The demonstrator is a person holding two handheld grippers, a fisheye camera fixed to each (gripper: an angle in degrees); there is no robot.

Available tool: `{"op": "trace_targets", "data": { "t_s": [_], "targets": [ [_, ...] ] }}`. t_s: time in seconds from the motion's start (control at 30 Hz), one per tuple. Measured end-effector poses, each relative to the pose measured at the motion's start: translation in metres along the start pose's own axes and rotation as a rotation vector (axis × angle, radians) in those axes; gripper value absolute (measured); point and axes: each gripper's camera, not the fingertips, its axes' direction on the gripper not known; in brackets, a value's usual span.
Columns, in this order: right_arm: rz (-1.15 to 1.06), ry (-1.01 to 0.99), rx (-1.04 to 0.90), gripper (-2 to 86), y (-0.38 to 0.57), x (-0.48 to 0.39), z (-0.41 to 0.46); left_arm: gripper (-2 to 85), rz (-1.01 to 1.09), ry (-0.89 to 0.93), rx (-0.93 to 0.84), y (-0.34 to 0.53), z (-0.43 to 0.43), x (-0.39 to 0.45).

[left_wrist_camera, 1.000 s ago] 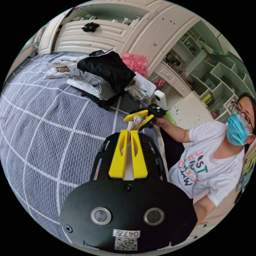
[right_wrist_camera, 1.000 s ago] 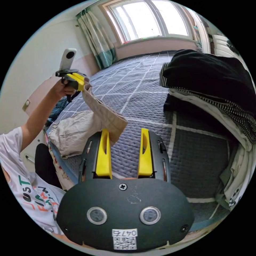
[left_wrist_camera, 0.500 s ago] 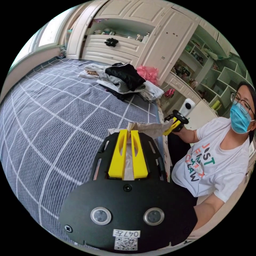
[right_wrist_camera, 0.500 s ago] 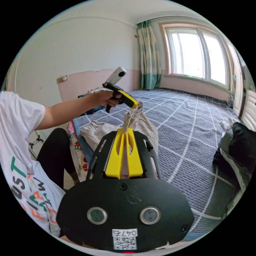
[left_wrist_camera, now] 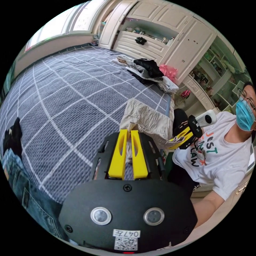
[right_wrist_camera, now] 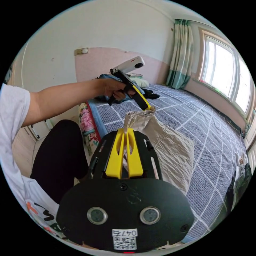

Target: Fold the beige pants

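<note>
Nearest my left camera, the left gripper (left_wrist_camera: pixel 127 130) has its yellow jaws pinched together on one corner of the beige pants (left_wrist_camera: pixel 145 120). In the right gripper view the right gripper (right_wrist_camera: pixel 126 130) is likewise clamped on a bunched edge of the same cloth, and there I see the left tool's tip biting the fabric just beyond my own.

The pants hang between the two grips, stretched along the near edge of the bed (left_wrist_camera: pixel 66 88), with most of the cloth draped flat on the grey checked quilt and a little spilling over the side toward the person (left_wrist_camera: pixel 218 160) seated beside it.

I judge this as the spreading step: the garment is held by one end and pulled out so it lies smooth before any fold. I cannot tell for sure whether I hold the waistband or the hems; the fabric is too crumpled at the jaws.

Next I would keep both grips tight, draw them apart until the edge is taut, and lay it down square on the quilt.

Farther off, a pile of clothes (left_wrist_camera: pixel 148 70) sits near the bed's far corner, well apart from the pants, in front of the white cabinets (left_wrist_camera: pixel 165 34).
</note>
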Motion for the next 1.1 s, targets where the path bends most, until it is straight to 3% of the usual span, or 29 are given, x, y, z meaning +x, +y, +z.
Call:
{"op": "trace_targets", "data": {
  "t_s": [0.23,0.4,0.53,0.63,0.8,0.93,1.0,1.1],
  "targets": [
    [-0.136,-0.044,-0.074,6.2,-0.015,-0.048,0.051,-0.2,-0.137,0.029,0.105,0.062,-0.043,-0.013],
    [-0.164,-0.163,0.026,4.9,-0.011,-0.06,0.024,-0.8,-0.233,-0.122,0.232,0.096,-0.108,0.016],
    [-0.16,-0.005,-0.001,3.3,-0.019,-0.024,0.002,-0.4,-0.228,-0.229,0.126,0.089,-0.119,0.063],
    [-0.107,0.108,-0.137,2.1,-0.021,0.032,0.012,0.8,-0.188,-0.281,0.028,0.073,-0.092,0.108],
    [-0.068,-0.012,-0.153,1.5,-0.024,0.08,0.039,0.2,-0.195,-0.394,-0.158,0.061,-0.01,0.148],
    [-0.057,-0.019,-0.392,1.7,-0.008,0.114,0.102,-0.5,-0.243,-0.394,-0.181,0.074,0.014,0.164],
    [0.071,-0.15,-0.326,3.2,0.004,0.135,0.103,-0.1,-0.277,-0.358,-0.139,0.083,0.01,0.172],
    [0.127,-0.177,-0.206,7.6,0.007,0.134,0.062,2.4,-0.289,-0.322,-0.083,0.092,-0.007,0.183]
  ]
}}
